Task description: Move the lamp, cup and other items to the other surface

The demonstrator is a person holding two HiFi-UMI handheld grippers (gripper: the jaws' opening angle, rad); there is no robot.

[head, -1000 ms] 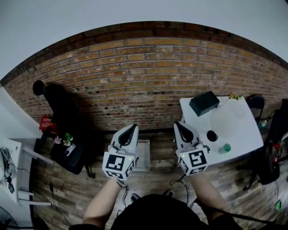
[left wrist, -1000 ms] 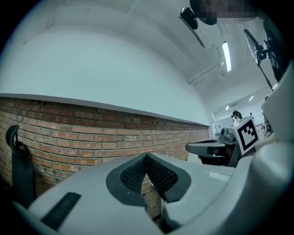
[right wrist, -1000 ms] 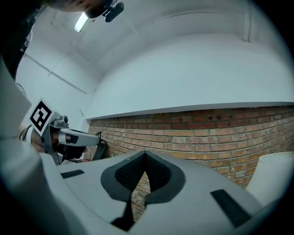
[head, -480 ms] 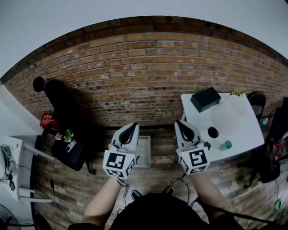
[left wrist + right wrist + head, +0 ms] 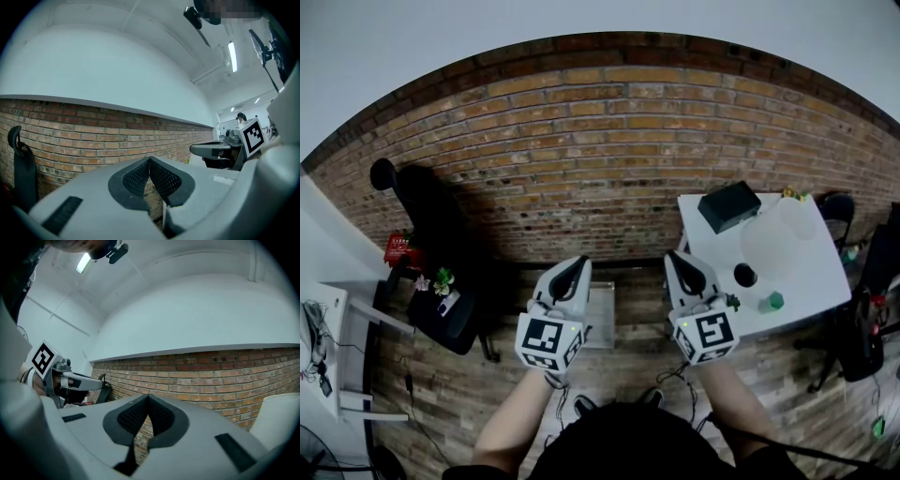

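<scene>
A white table point(image 5: 820, 272) stands at the right in the head view. It bears a black box point(image 5: 728, 206), a white lamp point(image 5: 772, 242), a black cup point(image 5: 745, 275) and a small green item point(image 5: 774, 301). My left gripper point(image 5: 577, 265) and my right gripper point(image 5: 674, 260) are held side by side in front of the brick wall, both shut with nothing between the pads. The right one is just left of the table's near corner. In the left gripper view the pads point(image 5: 140, 176) meet, and in the right gripper view the pads point(image 5: 159, 414) meet too.
A brick wall point(image 5: 609, 159) runs across ahead. A black chair point(image 5: 441, 309) with small items stands at the left, and another white table point(image 5: 321, 347) is at the far left. A pale flat rectangle point(image 5: 602, 323) lies on the wooden floor between the grippers.
Both grippers have kept still and shut. The head view has shifted slightly, so the table sits a little further right.
</scene>
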